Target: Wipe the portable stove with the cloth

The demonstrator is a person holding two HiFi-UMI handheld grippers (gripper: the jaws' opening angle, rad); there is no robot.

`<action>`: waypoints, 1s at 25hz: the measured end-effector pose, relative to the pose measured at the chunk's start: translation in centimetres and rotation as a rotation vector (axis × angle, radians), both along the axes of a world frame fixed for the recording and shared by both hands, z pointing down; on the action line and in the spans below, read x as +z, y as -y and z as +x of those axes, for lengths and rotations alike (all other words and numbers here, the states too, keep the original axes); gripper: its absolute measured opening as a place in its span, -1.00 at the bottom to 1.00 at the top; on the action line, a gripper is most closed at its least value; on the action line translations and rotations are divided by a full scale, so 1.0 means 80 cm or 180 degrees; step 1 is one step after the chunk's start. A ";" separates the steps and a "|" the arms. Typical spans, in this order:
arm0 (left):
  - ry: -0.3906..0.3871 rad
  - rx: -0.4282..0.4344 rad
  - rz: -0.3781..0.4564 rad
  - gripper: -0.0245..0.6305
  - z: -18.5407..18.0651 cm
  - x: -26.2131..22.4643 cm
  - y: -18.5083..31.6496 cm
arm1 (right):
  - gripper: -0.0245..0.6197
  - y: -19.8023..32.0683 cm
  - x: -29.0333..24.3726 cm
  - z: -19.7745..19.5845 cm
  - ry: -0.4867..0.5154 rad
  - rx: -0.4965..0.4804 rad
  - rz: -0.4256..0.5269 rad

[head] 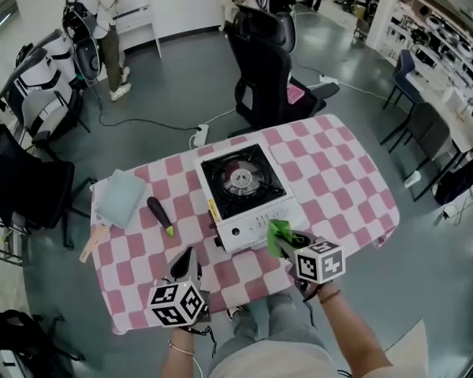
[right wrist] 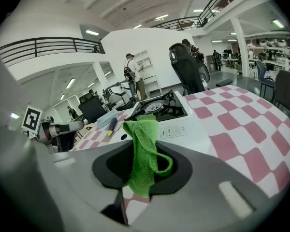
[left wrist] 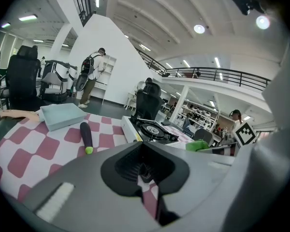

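Note:
The white portable stove [head: 240,191] with its black burner top stands mid-table on the pink-and-white checked cloth. My right gripper [head: 288,242] hovers at the stove's near right corner, shut on a green cloth [head: 278,235]. In the right gripper view the cloth [right wrist: 142,149] hangs folded from the jaws, with the stove [right wrist: 162,110] just beyond. My left gripper [head: 184,264] is over the table's near left part, short of the stove, jaws together and nothing in them. From the left gripper view the stove [left wrist: 150,129] lies ahead and the green cloth [left wrist: 198,145] to its right.
A pale blue box [head: 122,198] and a dark stick-shaped object with a green tip [head: 159,215] lie left of the stove. A wooden handle [head: 93,242] sticks over the left edge. A black office chair [head: 264,61] stands behind the table; a person [head: 102,22] is far back left.

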State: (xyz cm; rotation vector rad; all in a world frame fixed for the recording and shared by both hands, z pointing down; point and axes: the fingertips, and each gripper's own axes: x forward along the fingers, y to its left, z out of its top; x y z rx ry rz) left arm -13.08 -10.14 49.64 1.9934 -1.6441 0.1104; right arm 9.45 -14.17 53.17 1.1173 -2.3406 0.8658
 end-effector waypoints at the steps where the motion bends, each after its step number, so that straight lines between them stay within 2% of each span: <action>1: -0.0005 -0.0010 -0.0012 -0.93 -0.004 0.003 -0.005 | -0.67 -0.006 0.000 -0.009 0.0054 0.0004 0.0044; 5: -0.0015 -0.0033 -0.0040 -0.93 -0.015 0.014 -0.023 | -0.67 -0.018 -0.005 -0.037 0.0306 0.0050 0.0243; 11: 0.0009 -0.0113 -0.0028 -0.93 -0.031 0.025 -0.037 | -0.67 -0.034 -0.002 -0.068 0.0326 0.0065 0.0532; 17: 0.0015 -0.0190 -0.0059 -0.93 -0.033 0.034 -0.048 | -0.67 -0.045 -0.001 -0.091 0.0322 -0.0046 0.0813; 25: 0.0026 -0.0309 -0.0151 -0.93 -0.045 0.054 -0.065 | -0.67 -0.062 0.011 -0.108 0.0341 -0.0312 0.1013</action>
